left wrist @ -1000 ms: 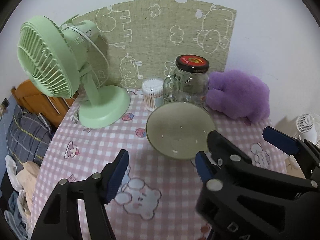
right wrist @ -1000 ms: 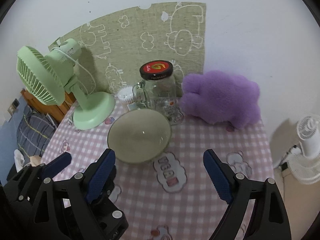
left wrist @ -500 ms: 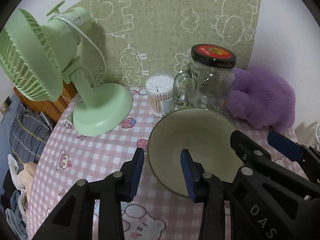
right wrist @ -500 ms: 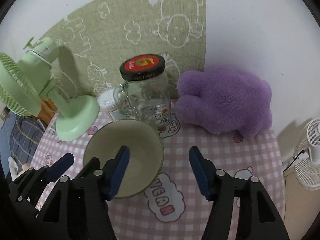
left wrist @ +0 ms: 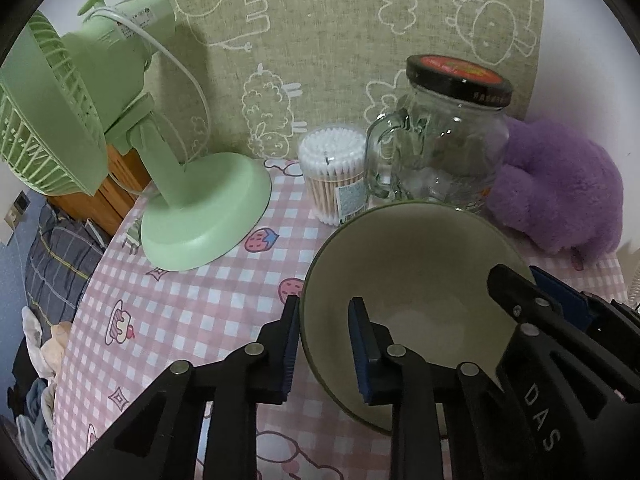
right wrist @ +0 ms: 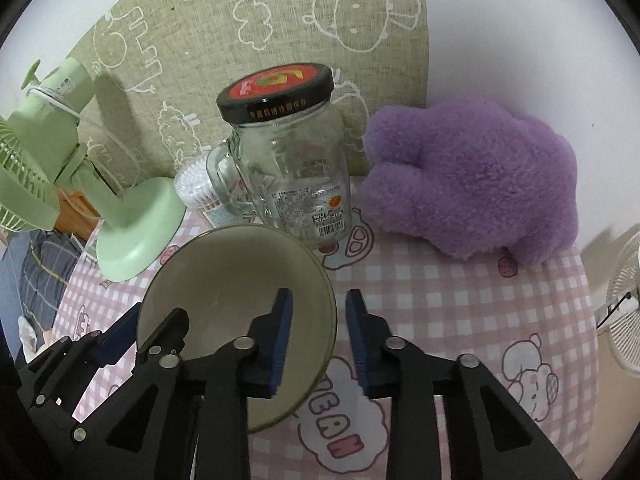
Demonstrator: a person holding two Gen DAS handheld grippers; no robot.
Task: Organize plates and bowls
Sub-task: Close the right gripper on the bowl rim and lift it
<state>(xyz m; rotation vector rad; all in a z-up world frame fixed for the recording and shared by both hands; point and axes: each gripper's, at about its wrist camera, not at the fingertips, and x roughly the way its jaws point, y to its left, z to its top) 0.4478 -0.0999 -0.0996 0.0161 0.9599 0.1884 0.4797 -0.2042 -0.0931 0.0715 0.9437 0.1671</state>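
While the green fan (left wrist: 100, 128) stands at the far left, the left gripper (left wrist: 324, 344) straddles the left rim of the olive bowl (left wrist: 416, 280) on the pink checked tablecloth (left wrist: 192, 312), jaws closing, pads not quite pressing. Behind sit cotton swabs (left wrist: 334, 168) and the glass jar (right wrist: 288, 160). Right gripper (right wrist: 318, 340) brackets the opposite rim, also closing. Purple plush (right wrist: 476, 176) sits far right.
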